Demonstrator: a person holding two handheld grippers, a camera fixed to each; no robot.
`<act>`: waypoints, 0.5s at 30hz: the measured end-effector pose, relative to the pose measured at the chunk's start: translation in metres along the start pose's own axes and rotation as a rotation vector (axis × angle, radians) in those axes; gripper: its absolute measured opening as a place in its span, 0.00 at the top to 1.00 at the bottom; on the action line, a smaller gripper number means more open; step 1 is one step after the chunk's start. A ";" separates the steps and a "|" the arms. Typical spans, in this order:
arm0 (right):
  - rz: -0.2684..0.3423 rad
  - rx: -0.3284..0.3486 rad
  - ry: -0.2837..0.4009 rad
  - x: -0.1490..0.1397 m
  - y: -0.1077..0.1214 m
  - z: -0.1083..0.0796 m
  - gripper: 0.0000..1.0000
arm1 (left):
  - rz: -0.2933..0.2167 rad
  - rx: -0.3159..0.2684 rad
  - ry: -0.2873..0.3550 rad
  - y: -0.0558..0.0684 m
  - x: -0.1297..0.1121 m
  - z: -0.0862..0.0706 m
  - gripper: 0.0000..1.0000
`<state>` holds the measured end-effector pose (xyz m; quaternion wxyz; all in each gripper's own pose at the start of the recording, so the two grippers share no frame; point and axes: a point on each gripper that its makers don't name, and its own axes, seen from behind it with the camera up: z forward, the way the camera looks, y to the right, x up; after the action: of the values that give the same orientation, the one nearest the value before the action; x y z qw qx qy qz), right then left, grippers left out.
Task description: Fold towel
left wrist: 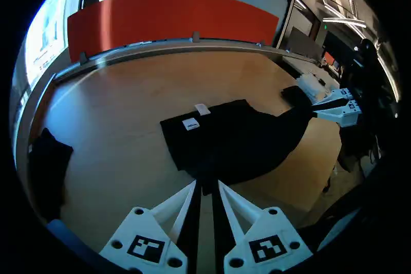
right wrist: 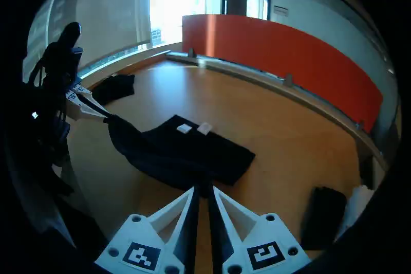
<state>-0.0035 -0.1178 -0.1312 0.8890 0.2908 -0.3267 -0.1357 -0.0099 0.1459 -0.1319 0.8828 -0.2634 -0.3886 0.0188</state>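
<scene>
- Towel (left wrist: 231, 135) — black, lying partly flat at the middle of the wooden table (left wrist: 128, 99), with two near corners lifted off the surface.
- Left gripper (left wrist: 206, 185): fingers pressed together, pinching one lifted corner.
- Right gripper (right wrist: 203, 189): fingers pressed together, pinching the other lifted corner.
- Two white tags (left wrist: 191, 124) lie on the flat part of the towel, near its far edge.
- Another dark cloth (left wrist: 46, 161) lies at the table edge, well apart.
- An orange partition (left wrist: 169, 17) stands along the far side of the table.

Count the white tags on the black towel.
2: one small white rectangular tag on the black cloth towel, another beside it at the far edge; folds may hide more.
</scene>
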 end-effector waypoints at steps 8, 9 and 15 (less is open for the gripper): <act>-0.005 -0.005 -0.018 0.003 0.012 0.015 0.89 | -0.013 0.020 0.011 -0.011 0.012 0.014 0.86; -0.006 -0.007 -0.022 0.003 0.014 0.018 0.88 | -0.016 0.024 0.013 -0.013 0.014 0.017 0.86; -0.015 -0.019 -0.046 0.002 0.030 0.039 0.89 | -0.030 0.041 0.022 -0.025 0.026 0.036 0.86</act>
<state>-0.0258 -0.1115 -0.0883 0.8828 0.2817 -0.3438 -0.1520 -0.0214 0.1471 -0.0823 0.8923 -0.2397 -0.3823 0.0104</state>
